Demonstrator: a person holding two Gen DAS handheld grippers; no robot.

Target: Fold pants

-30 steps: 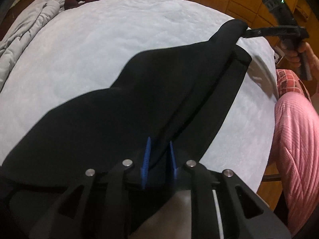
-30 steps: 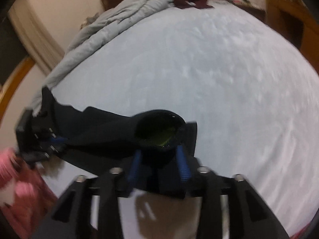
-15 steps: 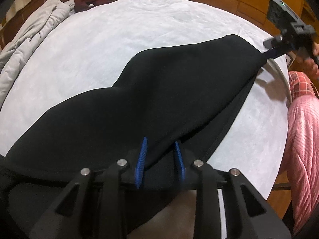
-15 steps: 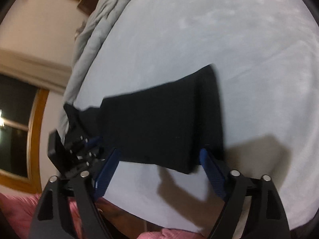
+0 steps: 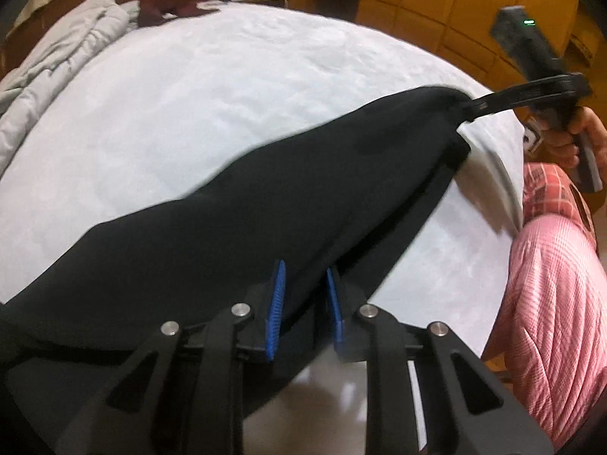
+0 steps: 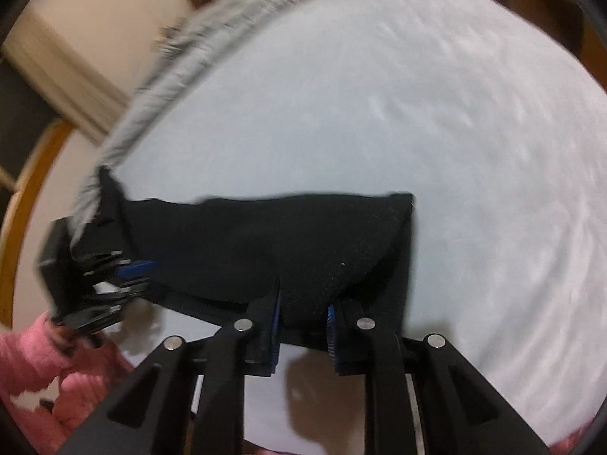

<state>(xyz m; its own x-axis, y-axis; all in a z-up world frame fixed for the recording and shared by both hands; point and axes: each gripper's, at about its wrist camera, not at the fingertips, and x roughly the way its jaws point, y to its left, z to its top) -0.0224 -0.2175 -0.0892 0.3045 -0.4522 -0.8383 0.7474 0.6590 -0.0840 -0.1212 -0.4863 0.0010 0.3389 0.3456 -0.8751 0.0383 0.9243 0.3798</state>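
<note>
We see the black fabric pants (image 5: pixel 288 197) stretched across the near edge of the pale blue bed (image 5: pixel 235 87), running from 7 o'clock up to 2 o'clock in the left wrist view. The left gripper (image 5: pixel 303 305) is closing, its 2 blue-padded fingers (image 5: pixel 276 303) clamped on one end. The right gripper (image 6: pixel 303 326) is closing too, fingers (image 6: pixel 331 326) pinching a bunched fold. A crumpled grey quilt (image 5: pixel 57 76) lies at 10 o'clock.
</note>
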